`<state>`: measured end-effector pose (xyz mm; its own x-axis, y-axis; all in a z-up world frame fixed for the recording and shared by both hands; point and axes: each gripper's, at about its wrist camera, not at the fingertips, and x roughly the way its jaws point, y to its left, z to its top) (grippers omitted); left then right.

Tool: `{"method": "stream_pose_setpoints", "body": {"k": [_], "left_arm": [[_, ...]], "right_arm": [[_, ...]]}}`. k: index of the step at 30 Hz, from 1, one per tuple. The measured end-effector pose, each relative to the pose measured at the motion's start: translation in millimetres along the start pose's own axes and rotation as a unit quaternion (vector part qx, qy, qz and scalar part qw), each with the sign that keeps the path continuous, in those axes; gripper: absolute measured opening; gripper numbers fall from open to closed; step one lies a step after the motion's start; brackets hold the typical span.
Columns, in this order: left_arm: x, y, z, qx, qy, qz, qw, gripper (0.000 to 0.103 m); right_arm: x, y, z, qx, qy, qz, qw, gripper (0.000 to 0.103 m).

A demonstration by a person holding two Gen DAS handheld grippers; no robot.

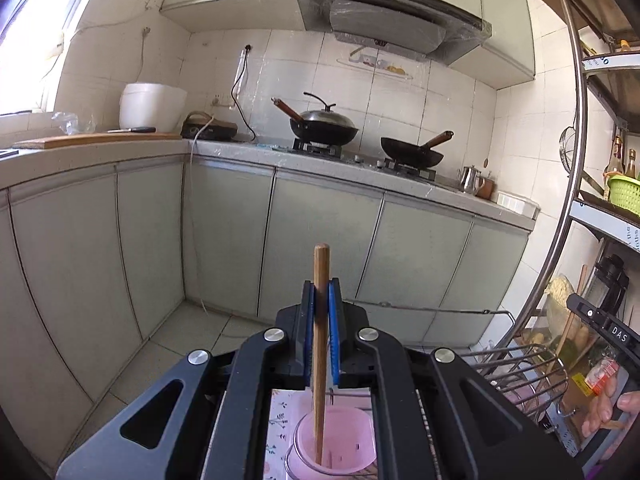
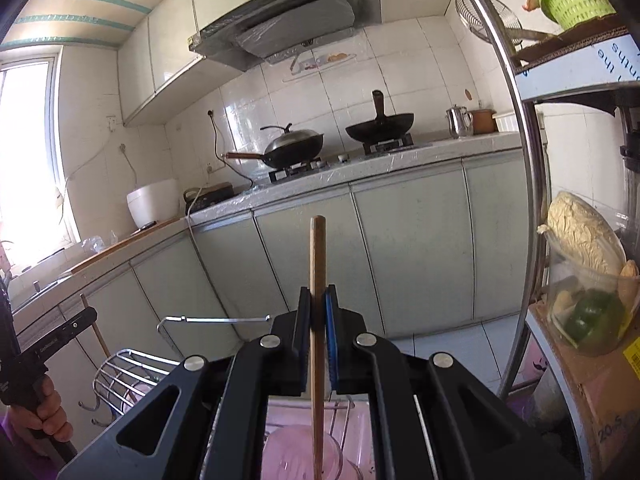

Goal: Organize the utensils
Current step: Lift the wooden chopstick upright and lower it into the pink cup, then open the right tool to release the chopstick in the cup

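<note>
Left gripper [image 1: 321, 304] fingers clamp a chopstick [image 1: 320, 344], tip inside the pink cup [image 1: 336, 446] at lower centre. Right gripper [image 2: 318, 308] clamps a second chopstick [image 2: 317, 320] above it; neither released.

"DAS" in white on black gripper [image 1: 610, 330] at right edge of left wrist view. "20" and "5" on cardboard box [image 2: 600, 392] at lower right of right wrist view. "the" and cut-off "nths" upside down on shelf edge [image 2: 576, 65]. Other print unreadable.
</note>
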<state>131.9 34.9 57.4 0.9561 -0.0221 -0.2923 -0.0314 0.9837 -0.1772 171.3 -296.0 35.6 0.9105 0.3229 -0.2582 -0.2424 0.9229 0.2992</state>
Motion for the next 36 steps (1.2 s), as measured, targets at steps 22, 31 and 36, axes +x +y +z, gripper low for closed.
{"method": "stream_pose_setpoints", "body": {"k": [22, 31, 36], "left_arm": [[-34, 38, -4, -0.074, 0.054, -0.014, 0.9957, 0.036], [-68, 32, -38, -0.062, 0.094, -0.028, 0.9932, 0.036], [-69, 23, -77, -0.052, 0.152, -0.045, 0.986, 0.036]], "right_arm": [[-22, 8, -25, -0.013, 0.069, -0.002, 0.998, 0.029], [-68, 15, -56, -0.025, 0.078, -0.005, 0.997, 0.029], [-77, 19, -86, -0.024, 0.118, 0.003, 0.993, 0.029]]}}
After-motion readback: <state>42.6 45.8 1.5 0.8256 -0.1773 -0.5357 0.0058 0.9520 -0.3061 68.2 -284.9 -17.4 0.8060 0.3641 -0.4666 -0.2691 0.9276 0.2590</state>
